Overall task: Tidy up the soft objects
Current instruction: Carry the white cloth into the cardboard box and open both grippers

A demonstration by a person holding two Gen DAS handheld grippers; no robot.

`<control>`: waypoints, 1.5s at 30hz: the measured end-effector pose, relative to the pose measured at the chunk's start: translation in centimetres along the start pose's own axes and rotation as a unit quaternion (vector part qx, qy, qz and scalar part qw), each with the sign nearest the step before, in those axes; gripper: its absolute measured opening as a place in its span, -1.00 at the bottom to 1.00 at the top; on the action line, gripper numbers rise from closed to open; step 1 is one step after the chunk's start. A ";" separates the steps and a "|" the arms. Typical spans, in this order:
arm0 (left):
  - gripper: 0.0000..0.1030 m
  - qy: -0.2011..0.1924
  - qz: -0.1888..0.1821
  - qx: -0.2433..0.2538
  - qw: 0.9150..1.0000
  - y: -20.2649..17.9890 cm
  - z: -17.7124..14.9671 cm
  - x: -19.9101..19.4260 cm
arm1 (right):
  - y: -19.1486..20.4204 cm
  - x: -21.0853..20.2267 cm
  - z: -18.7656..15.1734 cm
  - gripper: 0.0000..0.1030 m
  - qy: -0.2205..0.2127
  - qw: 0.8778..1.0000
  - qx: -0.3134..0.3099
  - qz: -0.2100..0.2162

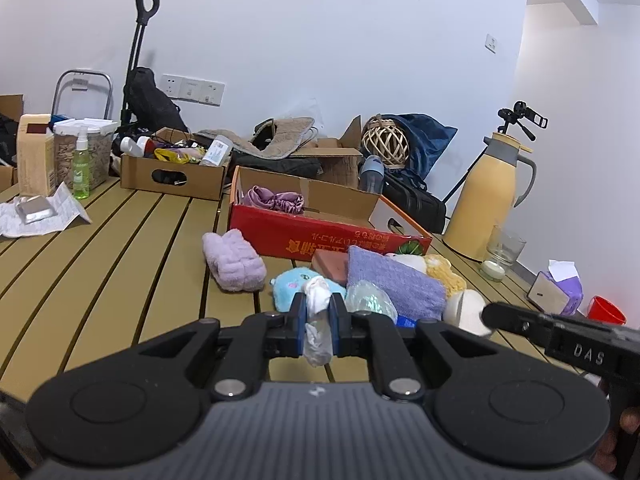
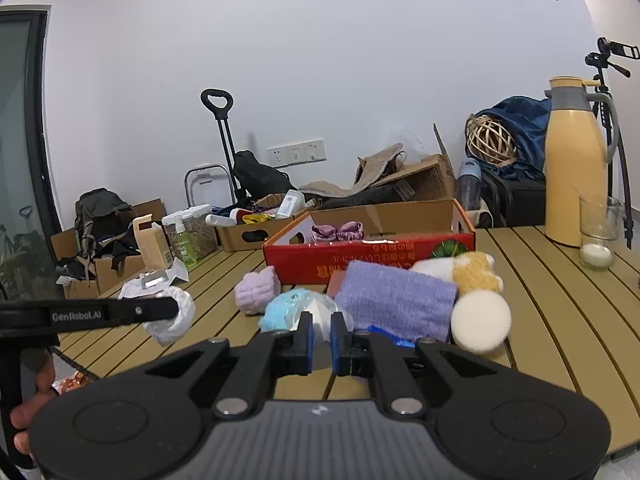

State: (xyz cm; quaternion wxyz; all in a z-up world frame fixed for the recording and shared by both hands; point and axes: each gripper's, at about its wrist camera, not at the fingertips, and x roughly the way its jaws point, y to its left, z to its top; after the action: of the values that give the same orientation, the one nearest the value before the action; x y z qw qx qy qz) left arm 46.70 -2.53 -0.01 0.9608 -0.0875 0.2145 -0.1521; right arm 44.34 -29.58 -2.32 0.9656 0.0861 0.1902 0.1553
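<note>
Left gripper (image 1: 319, 312) clenched on white bag (image 1: 316, 300); right gripper (image 2: 319, 330) clenched, empty.

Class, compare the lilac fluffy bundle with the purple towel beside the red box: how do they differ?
The lilac bundle is pale, plush and rolled up; the purple towel is darker, flatter and wider. The bundle lies alone on the slats; the towel rests among other soft things. Both lie outside the red box.

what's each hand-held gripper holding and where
Left hand-held gripper: crumpled white plastic bag, pinched mid-length. Right hand-held gripper: shut on nothing.
</note>
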 end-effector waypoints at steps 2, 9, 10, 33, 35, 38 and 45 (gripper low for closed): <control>-0.76 -0.001 -0.002 0.007 1.000 0.0 0.6 0.9 | -0.2 0.9 0.7 -0.84 -0.001 1.000 -0.003 0.001; -0.76 -0.009 -0.004 0.030 0.999 0.1 3.0 5.0 | -0.3 5.0 4.0 -0.84 -0.004 0.999 -0.031 0.008; -0.76 -0.009 -0.004 0.032 0.999 0.2 3.4 5.7 | -0.4 5.8 4.5 -0.84 -0.004 0.999 -0.033 0.010; -0.76 -0.004 0.019 0.038 0.999 5.4 10.4 20.1 | -1.6 24.4 12.0 -0.84 0.028 0.997 -0.044 0.050; -0.76 0.004 0.016 0.036 0.999 5.7 11.1 21.8 | -2.2 26.6 12.4 -0.84 0.042 0.997 -0.030 0.054; -0.76 0.024 0.013 0.034 0.999 6.2 12.5 24.7 | -3.1 30.0 13.0 -0.84 0.066 0.996 -0.003 0.060; -0.72 0.075 0.023 0.019 0.997 7.2 15.0 30.8 | -5.1 37.3 13.9 -0.78 0.143 0.985 0.073 0.059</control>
State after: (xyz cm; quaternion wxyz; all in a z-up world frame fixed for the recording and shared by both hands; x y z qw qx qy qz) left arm 81.68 -4.42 -0.17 0.9467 -0.0522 0.2854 -0.1399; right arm 83.97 -23.49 -3.50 0.9086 0.1441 0.3318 0.2090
